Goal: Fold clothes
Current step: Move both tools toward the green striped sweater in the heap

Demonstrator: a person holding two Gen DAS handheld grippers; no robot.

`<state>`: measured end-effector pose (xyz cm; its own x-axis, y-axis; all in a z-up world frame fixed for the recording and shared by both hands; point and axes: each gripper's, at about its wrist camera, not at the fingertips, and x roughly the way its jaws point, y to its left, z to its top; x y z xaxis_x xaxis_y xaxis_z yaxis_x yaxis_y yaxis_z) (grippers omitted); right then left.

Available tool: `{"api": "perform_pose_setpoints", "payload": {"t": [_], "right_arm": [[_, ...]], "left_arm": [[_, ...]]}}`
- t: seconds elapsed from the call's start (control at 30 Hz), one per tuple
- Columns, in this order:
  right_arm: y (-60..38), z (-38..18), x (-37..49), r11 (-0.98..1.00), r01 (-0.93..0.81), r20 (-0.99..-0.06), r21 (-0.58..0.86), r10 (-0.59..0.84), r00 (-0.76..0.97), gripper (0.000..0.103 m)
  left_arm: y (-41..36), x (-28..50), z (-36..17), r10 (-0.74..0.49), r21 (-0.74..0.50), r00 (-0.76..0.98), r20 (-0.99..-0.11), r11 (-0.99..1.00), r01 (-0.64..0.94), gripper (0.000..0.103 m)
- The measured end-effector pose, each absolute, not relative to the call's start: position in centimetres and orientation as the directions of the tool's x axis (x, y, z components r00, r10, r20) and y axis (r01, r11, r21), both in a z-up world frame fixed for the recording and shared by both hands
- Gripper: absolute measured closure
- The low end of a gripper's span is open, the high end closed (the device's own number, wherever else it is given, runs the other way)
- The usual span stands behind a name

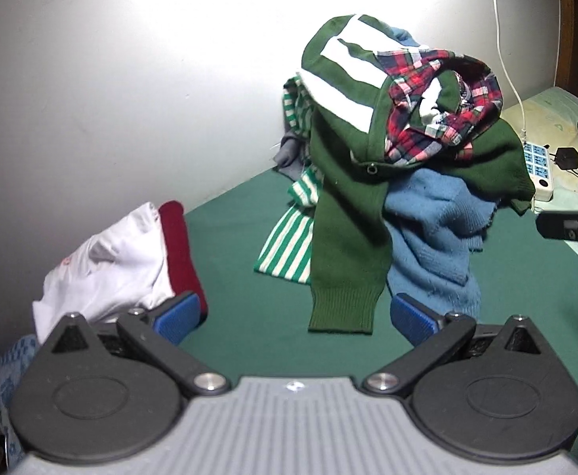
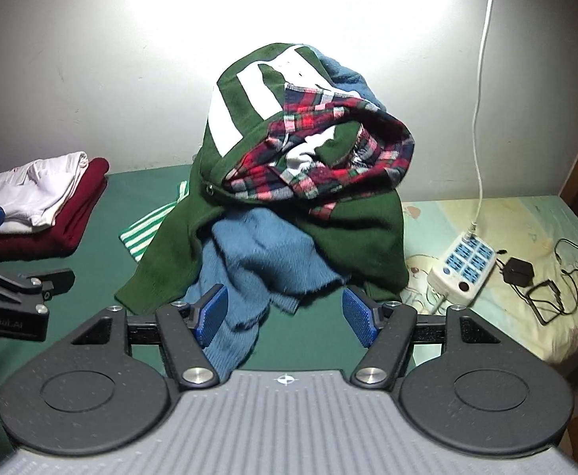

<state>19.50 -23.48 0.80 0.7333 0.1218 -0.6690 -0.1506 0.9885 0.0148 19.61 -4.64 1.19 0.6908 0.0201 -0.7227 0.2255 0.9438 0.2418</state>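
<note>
A heap of unfolded clothes stands against the wall on the green bed cover [image 1: 241, 261]. A dark green sweater [image 1: 348, 213] [image 2: 178, 245] with white blocks drapes over it, and one sleeve hangs toward me. A red plaid shirt [image 1: 443, 118] [image 2: 328, 170] lies on top, with a blue knit sweater [image 1: 431, 233] [image 2: 257, 261] below. A green-and-white striped garment [image 1: 289, 249] [image 2: 142, 233] pokes out at the left. My left gripper [image 1: 294, 318] is open just short of the green sleeve cuff. My right gripper [image 2: 285, 316] is open at the blue sweater's lower edge, gripping nothing.
A folded white garment [image 1: 102, 261] [image 2: 39, 190] rests on a folded dark red one [image 1: 180, 253] [image 2: 79, 217] at the left by the wall. A white power strip [image 2: 463, 269] [image 1: 538, 166], its cord and a black charger [image 2: 518, 271] lie on the pale sheet at the right.
</note>
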Motion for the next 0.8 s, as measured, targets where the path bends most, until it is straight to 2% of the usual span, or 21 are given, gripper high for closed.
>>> {"api": "perform_pose_setpoints", "payload": {"t": [0.1, 0.17, 0.4, 0.57, 0.67, 0.8], "right_arm": [[-25.3, 1.3, 24.3, 0.993, -0.107, -0.671, 0.051, 0.113, 0.733, 0.037], [-26.0, 1.4, 26.6, 0.998, -0.069, -0.64, -0.001, 0.053, 0.767, 0.037], [-28.0, -0.1, 31.9, 0.996, -0.023, -0.569, -0.085, -0.029, 0.822, 0.037], [-29.4, -1.0, 34.0, 0.998, 0.012, -0.525, -0.061, -0.042, 0.85, 0.037], [-29.8, -0.7, 34.6, 0.999, -0.023, -0.477, -0.039, 0.001, 0.879, 0.037], [-28.3, -0.5, 35.7, 0.982, -0.073, -0.428, -0.175, -0.009, 0.904, 0.037]], "left_arm": [[-5.1, 22.1, 1.1, -0.013, 0.203, 0.688, -0.725, 0.951, 0.232, 0.001], [-5.8, 23.3, 0.7, -0.024, 0.192, 0.694, -0.719, 0.954, 0.232, 0.001], [-8.4, 27.7, -1.5, -0.092, 0.102, 0.653, -0.752, 0.962, 0.254, 0.001], [-9.3, 30.9, -3.8, -0.127, 0.004, 0.615, -0.779, 0.978, 0.206, 0.001], [-9.6, 32.4, -5.2, -0.124, -0.017, 0.6, -0.79, 0.983, 0.181, 0.001], [-9.5, 34.2, -6.4, -0.117, -0.042, 0.588, -0.8, 0.989, 0.14, 0.001]]}}
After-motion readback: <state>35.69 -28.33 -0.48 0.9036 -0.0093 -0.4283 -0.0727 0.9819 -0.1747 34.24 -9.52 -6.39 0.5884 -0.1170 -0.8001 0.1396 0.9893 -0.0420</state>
